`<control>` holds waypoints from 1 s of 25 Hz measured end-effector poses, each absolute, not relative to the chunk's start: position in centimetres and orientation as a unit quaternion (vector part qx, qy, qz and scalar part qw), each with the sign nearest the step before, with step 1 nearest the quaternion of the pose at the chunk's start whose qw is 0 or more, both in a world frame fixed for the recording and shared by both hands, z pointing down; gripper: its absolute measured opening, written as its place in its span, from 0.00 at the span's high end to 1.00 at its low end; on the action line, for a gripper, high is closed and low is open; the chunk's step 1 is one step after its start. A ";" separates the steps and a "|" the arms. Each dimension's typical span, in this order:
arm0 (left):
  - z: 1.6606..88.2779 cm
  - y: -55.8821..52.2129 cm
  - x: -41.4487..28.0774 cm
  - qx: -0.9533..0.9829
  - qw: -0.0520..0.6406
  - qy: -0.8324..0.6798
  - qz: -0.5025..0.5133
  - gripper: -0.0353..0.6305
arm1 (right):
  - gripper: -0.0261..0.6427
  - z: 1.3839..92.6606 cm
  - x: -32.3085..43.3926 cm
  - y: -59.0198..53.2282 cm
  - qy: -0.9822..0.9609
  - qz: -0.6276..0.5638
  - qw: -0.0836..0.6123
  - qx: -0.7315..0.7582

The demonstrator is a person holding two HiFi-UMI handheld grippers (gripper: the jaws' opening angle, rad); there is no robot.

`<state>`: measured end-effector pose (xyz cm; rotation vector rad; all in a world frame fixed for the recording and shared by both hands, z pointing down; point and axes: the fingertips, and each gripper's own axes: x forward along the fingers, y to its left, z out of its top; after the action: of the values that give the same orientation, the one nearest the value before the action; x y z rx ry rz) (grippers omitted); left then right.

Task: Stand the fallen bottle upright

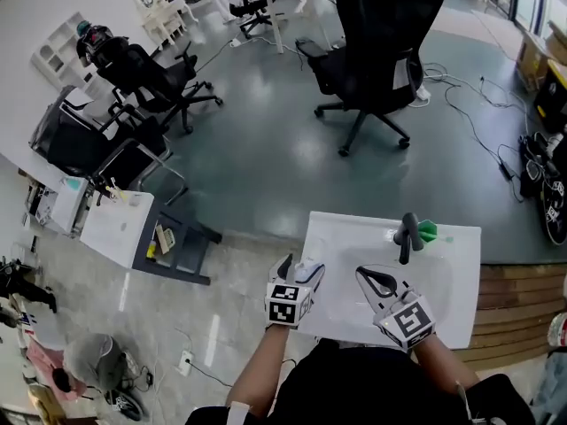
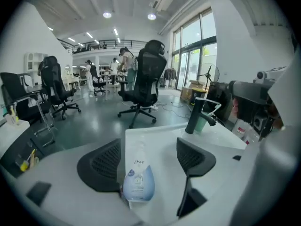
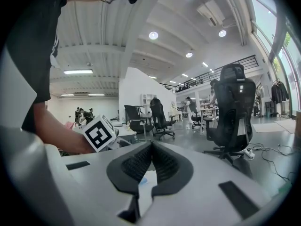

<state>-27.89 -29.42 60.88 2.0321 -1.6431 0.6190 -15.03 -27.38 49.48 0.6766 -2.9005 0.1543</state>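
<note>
A white Dove bottle (image 2: pixel 138 179) with a blue drop-shaped label lies between the jaws of my left gripper (image 2: pixel 149 147), label up and top pointing away. The jaws stand wide apart; the left pad is right beside the bottle and the right pad is clear of it. From the head view the bottle (image 1: pixel 311 274) sits near the left edge of the white sink top (image 1: pixel 345 237), with my left gripper (image 1: pixel 301 267) around it. My right gripper (image 1: pixel 361 274) hovers over the basin, jaws pressed together with nothing in them. Its own view shows the shut tips (image 3: pixel 151 146).
A black faucet (image 1: pixel 407 235) stands at the back of the sink top with a green cup (image 1: pixel 429 231) beside it. Beyond the sink stands a black office chair (image 1: pixel 381 42). A low white table (image 1: pixel 115 227) and more chairs are to the left, cables to the right.
</note>
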 end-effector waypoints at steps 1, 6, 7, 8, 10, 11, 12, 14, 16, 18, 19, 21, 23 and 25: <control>62.1 -29.8 -28.0 0.734 0.241 -0.586 0.245 0.41 | 0.94 49.7 -15.1 -27.5 -0.969 0.051 0.080 0.228; 66.7 -31.7 -28.9 0.704 0.274 -0.566 0.330 0.41 | 0.94 50.0 -14.5 -28.4 -0.967 0.052 0.082 0.234; 67.3 -32.2 -29.1 0.700 0.274 -0.566 0.339 0.41 | 0.94 49.9 -14.3 -28.7 -0.968 0.049 0.077 0.233; 67.9 -32.7 -29.1 0.697 0.276 -0.563 0.348 0.41 | 0.94 49.9 -14.0 -29.0 -0.968 0.047 0.071 0.234; 69.4 -33.1 -29.0 0.691 0.293 -0.547 0.371 0.41 | 0.94 49.6 -13.2 -29.6 -0.966 0.052 0.070 0.245; 70.1 -33.2 -28.9 0.688 0.303 -0.537 0.383 0.41 | 0.94 49.3 -12.9 -30.0 -0.965 0.048 0.065 0.250; 70.8 -33.2 -28.9 0.684 0.313 -0.528 0.395 0.41 | 0.94 49.0 -12.6 -30.3 -0.965 0.039 0.054 0.252; 71.9 -33.4 -28.7 0.679 0.324 -0.510 0.417 0.41 | 0.94 48.8 -12.2 -30.7 -0.965 0.027 0.043 0.256; 72.8 -33.5 -28.7 0.676 0.329 -0.494 0.437 0.41 | 0.94 49.0 -11.7 -30.8 -0.961 0.038 0.058 0.266; 73.2 -33.6 -29.6 0.664 0.326 -0.486 0.466 0.41 | 0.94 49.5 -11.4 -30.7 -0.955 0.060 0.081 0.279; 73.3 -33.5 -30.0 0.656 0.325 -0.483 0.480 0.41 | 0.94 49.7 -11.3 -30.6 -0.954 0.064 0.085 0.282; 73.7 -33.7 -30.1 0.652 0.329 -0.477 0.489 0.41 | 0.94 49.7 -11.4 -30.5 -0.956 0.057 0.069 0.279; 73.8 -33.9 -30.6 0.642 0.324 -0.480 0.502 0.41 | 0.94 49.9 -11.2 -30.5 -0.959 0.036 0.054 0.276; 74.3 -33.8 -30.2 0.644 0.336 -0.473 0.499 0.44 | 0.94 50.1 -10.9 -30.4 -0.958 0.033 0.052 0.280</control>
<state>-30.17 -33.79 74.26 1.6793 -1.2327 1.3012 -10.94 -30.42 50.06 0.8508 -2.9135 0.0996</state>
